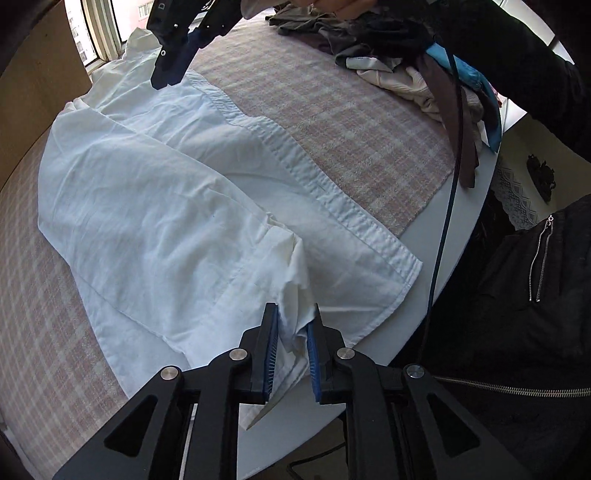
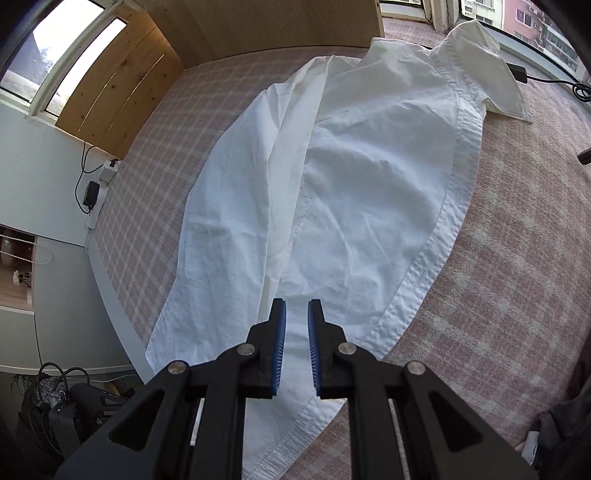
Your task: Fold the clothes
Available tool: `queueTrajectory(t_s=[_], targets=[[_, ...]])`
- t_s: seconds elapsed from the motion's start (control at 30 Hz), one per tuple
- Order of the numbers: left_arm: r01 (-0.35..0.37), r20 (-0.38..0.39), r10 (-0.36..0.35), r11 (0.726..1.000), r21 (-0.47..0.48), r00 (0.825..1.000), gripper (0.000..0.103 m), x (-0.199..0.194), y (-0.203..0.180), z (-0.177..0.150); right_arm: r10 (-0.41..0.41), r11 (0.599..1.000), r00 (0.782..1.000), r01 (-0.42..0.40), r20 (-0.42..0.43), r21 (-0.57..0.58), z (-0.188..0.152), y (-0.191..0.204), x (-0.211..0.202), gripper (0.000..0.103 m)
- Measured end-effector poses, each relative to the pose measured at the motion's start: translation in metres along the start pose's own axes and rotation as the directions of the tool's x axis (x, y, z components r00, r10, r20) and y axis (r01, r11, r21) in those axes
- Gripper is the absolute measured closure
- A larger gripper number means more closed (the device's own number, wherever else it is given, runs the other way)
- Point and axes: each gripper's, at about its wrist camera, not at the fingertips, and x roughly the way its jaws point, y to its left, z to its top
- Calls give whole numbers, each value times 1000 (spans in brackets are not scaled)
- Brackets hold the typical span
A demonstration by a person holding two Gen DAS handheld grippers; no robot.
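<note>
Left gripper [image 1: 293, 345]: seen low in the left wrist view, pointed steeply down at the near edge of the shirt. A bunched fold of white cloth is seen between the two blue pads [image 1: 272, 347]; the jaws stand slightly apart, and whether the pads press on the cloth cannot be told.

Right gripper [image 2: 295, 345]: jaws narrowly parted, nothing clamped; white cloth is seen through the gap, below the pads. In the left wrist view the same gripper [image 1: 173, 70] is seen at the far end of the shirt, by the collar region, with a hand [image 1: 340, 7] above it.

White shirt [image 2: 369, 192]: laid lengthwise and mostly flat on the checked cloth; a sleeve [image 2: 236, 206] is folded in along one side, the button placket [image 2: 454, 206] runs down the other, and the collar [image 2: 495, 81] lies at the window end.

Pink checked blanket [image 2: 498, 277]: spread beneath the shirt, over a white round table [image 1: 454, 206].

Pile of mixed clothes [image 1: 399, 62]: heaped on the table, well apart from the shirt.

Black zipped jacket [image 1: 524, 295]: worn by the person, at the table's edge.

Wooden panel [image 2: 122, 85] and windows [image 2: 62, 40]: beyond the table.
</note>
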Motion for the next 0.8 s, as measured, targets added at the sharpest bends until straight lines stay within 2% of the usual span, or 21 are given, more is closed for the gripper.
queueTrajectory(t_s=[0.07,0.17,0.27,0.33,0.4,0.53,0.57,0.6,0.67,0.73,0.8], targets=[[14,-5,-14,1000,-28,1000,85,-12,0,-10,-3,1000,1000,3,-12,-16,-1,5,2,90],[-6,29,9,994,-105,1000,83,-51,15,-28,-2,999,1000,1,-24,-52,-5,15,-1,90],[-82,67,97,977,-194,993,79,-95,40,-40,22,994,999,-25,-28,-106,-11,29,-11,90],[-133,90,160,959,-250,983,79,-122,61,-38,39,990,999,-43,-29,-134,-14,36,-19,90],[-134,146,186,942,-307,972,79,-150,86,-30,54,988,998,-56,-19,-142,-15,42,-31,90],[-88,268,212,908,-410,940,72,-197,147,3,108,988,992,-100,58,-120,2,50,-78,89],[-78,295,222,899,-431,929,72,-207,163,11,111,988,990,-100,86,-118,8,51,-92,83],[-60,321,225,890,-452,920,72,-212,177,22,107,989,987,-93,116,-119,15,53,-105,74],[-19,362,217,878,-479,906,72,-203,205,42,84,991,981,-63,177,-121,30,58,-126,66],[28,395,192,872,-489,898,72,-180,228,61,62,993,973,-38,223,-113,47,60,-135,66],[99,399,115,873,-477,910,72,-140,239,77,55,994,968,-31,245,-102,67,59,-131,66]])
